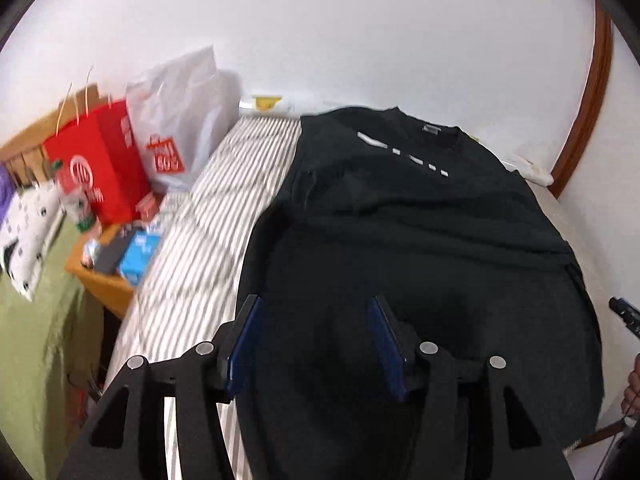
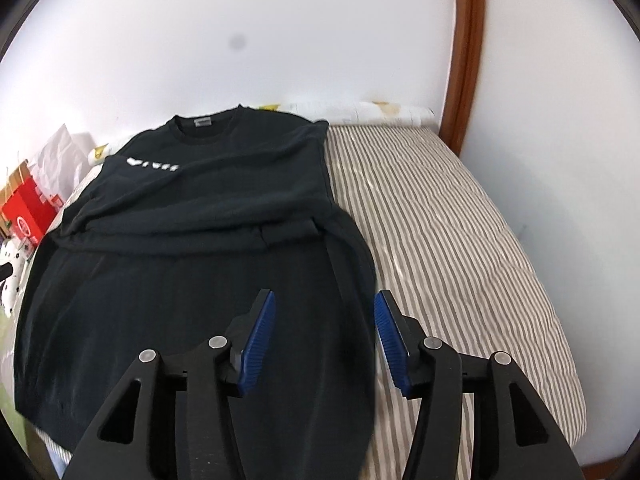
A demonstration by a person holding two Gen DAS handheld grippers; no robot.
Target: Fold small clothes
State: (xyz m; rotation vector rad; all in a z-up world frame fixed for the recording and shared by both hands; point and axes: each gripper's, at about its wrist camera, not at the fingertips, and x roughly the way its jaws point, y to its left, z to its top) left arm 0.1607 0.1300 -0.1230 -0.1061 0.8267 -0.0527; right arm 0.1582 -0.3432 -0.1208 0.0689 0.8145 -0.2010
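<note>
Nearest, the left gripper [image 1: 314, 320] is seen released, its blue pads [image 1: 244, 344] spread wide with nothing between them, held above the hem end of the black T-shirt [image 1: 420, 248]; its left pad hangs over the shirt's left edge, where dark cloth meets the striped mattress [image 1: 192, 240]. Likewise, the right gripper [image 2: 324, 320] is held parted and empty above the shirt's opposite lower edge, its right pad over the stripes at about 3 o'clock of the garment. This straddling of both side edges is judged to be a readying for a grasp at the hem corners, so that the lower half may be carried toward the collar. Further out, the shirt is laid flat on the mattress, and both sleeves appear to be folded inward already across the chest, leaving a narrowed rectangle; the white print is partly covered by the fold. At 12 o'clock the collar with its grey label [image 2: 203, 122] is turned toward the wall. Off at 10 o'clock in the left view, a red paper bag [image 1: 100, 168] and a white plastic bag [image 1: 180, 120] are stood clear of the working area.
</note>
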